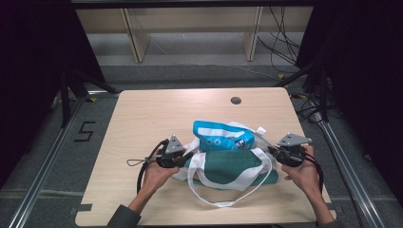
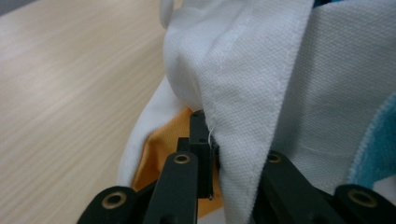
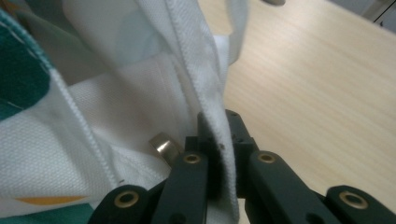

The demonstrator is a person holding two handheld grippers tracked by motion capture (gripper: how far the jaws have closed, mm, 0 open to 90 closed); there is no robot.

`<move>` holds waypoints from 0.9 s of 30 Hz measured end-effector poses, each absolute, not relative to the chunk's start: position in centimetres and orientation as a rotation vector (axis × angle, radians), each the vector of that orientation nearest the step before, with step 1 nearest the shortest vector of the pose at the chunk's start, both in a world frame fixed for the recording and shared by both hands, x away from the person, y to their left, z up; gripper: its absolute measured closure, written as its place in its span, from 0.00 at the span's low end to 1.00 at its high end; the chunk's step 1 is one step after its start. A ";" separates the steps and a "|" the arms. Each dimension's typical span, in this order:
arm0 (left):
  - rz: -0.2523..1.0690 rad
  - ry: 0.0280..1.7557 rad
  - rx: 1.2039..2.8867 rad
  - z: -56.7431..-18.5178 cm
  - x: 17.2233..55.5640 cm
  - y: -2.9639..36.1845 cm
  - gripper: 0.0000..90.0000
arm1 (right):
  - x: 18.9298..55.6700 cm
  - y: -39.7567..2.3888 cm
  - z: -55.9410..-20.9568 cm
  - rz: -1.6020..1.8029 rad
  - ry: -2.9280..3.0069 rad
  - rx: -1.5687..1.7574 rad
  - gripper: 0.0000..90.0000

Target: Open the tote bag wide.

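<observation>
High view: green tote with white woven straps on pale wood table, glossy blue pouch poking out. Left gripper clamped on bag's white hem, right gripper likewise pinching it; small metal snap, probably, beside.

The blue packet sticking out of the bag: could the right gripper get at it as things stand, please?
Probably not at once. The right gripper is shut on the bag's white rim, so it would have to let go first. The blue packet itself lies uncovered on top, just beside it.

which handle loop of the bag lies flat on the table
The near white strap, looping toward the person's edge of the table; the far strap lies behind the blue packet.
</observation>
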State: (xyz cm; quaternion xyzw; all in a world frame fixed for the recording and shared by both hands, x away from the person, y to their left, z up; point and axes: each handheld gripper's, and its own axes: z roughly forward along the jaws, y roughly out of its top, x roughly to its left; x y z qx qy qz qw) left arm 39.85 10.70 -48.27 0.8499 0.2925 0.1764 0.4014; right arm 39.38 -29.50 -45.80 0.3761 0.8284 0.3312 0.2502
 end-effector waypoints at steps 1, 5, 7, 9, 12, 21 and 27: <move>0.439 0.734 2.172 -48.8 39.9 10.7 0.92 | 39.4 -29.5 -46.1 0.881 2.271 1.005 0.98; 0.381 0.763 2.187 -50.5 40.0 10.6 0.92 | 39.2 -29.2 -46.8 0.834 2.290 1.015 0.98; 0.403 0.756 2.205 -50.5 39.9 10.4 0.92 | 39.3 -29.1 -47.3 0.802 2.317 1.008 0.98; 0.406 0.757 2.207 -50.5 39.8 10.4 0.93 | 39.3 -29.1 -47.7 0.789 2.331 1.013 0.98; 0.393 0.753 2.207 -50.5 39.8 10.5 0.92 | 39.4 -29.4 -47.8 0.826 2.325 1.051 0.98; 0.384 0.777 2.177 -50.3 39.8 10.5 0.89 | 39.2 -30.2 -45.7 0.895 2.223 1.060 0.77; 0.308 0.876 2.059 -48.9 40.0 11.3 0.65 | 37.2 -30.5 -41.3 1.136 2.091 1.055 0.66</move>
